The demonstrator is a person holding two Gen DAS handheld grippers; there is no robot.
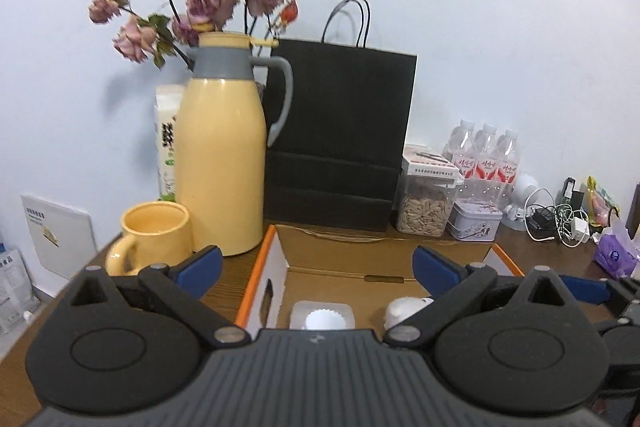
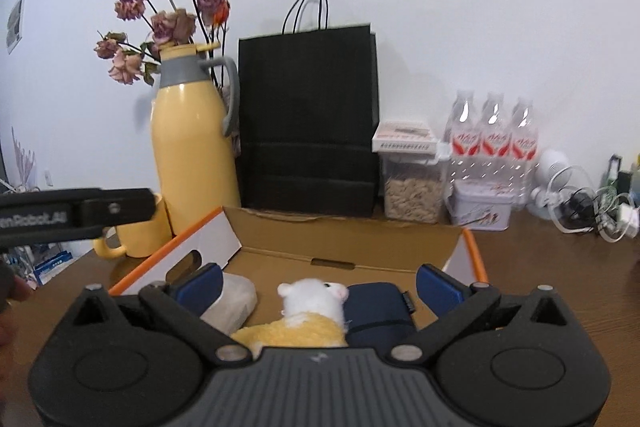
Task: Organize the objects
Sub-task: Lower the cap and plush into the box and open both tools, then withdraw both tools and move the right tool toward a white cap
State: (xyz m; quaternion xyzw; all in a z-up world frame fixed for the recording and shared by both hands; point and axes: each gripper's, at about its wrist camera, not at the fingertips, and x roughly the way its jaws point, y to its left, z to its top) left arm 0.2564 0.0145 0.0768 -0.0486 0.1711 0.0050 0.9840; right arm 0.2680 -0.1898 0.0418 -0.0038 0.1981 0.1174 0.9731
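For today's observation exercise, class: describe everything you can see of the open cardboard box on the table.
The cardboard box looks like plain brown corrugated card inside, white outside with orange edging, and has an oval hand-hole in its left wall. Its flaps stand open. It sits on the wooden table in front of the black paper bag, beside the yellow mug. Inside lie a plush toy, a dark blue pouch and a clear plastic container.

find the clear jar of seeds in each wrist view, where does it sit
Left wrist view: the clear jar of seeds sits right of centre, against the lower right corner of the black paper bag, behind the cardboard box.
Right wrist view: the jar sits right of centre, again just right of the bag, left of the water bottles.
Shared landmark: the black paper bag.
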